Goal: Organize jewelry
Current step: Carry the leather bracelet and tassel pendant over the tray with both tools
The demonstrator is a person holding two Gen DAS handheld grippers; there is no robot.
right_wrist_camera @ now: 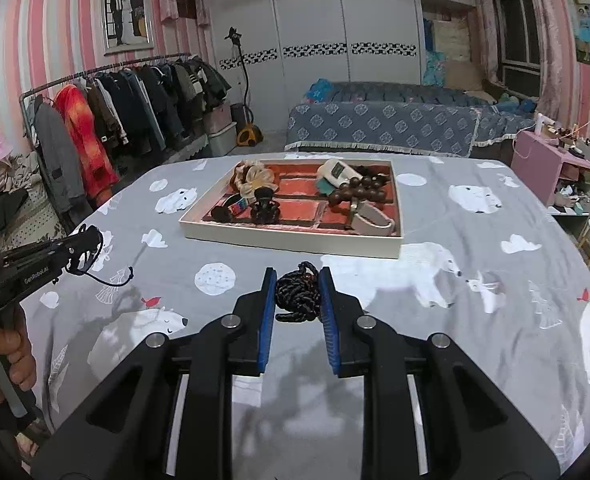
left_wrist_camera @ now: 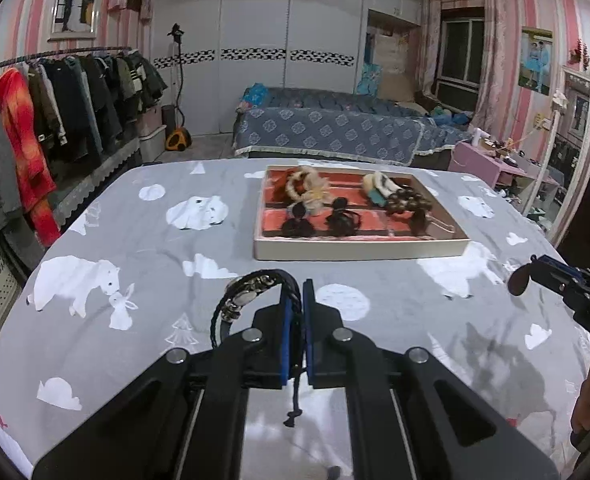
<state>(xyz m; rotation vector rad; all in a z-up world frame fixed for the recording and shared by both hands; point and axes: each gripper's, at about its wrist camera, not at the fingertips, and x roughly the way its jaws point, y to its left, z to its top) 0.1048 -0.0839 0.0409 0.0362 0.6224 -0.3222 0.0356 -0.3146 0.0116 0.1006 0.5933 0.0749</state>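
Note:
A white tray with a red lining [left_wrist_camera: 359,249] [right_wrist_camera: 295,245] stands on the grey bear-print cloth and holds several pieces of jewelry and hair ties. My left gripper [left_wrist_camera: 297,292] is shut on a dark braided bracelet with metal charms [left_wrist_camera: 247,298], held above the cloth in front of the tray; it also shows at the left of the right wrist view [right_wrist_camera: 83,250]. My right gripper [right_wrist_camera: 297,276] is shut on a black beaded bracelet bundle [right_wrist_camera: 298,298], just before the tray's near edge; it also shows at the right of the left wrist view [left_wrist_camera: 527,276].
The table [left_wrist_camera: 143,240] is covered by the grey cloth. Beyond it stand a clothes rack [left_wrist_camera: 55,112] at left, a blue bed [left_wrist_camera: 335,128] at the back, and a pink stand with clutter [left_wrist_camera: 495,160] at right.

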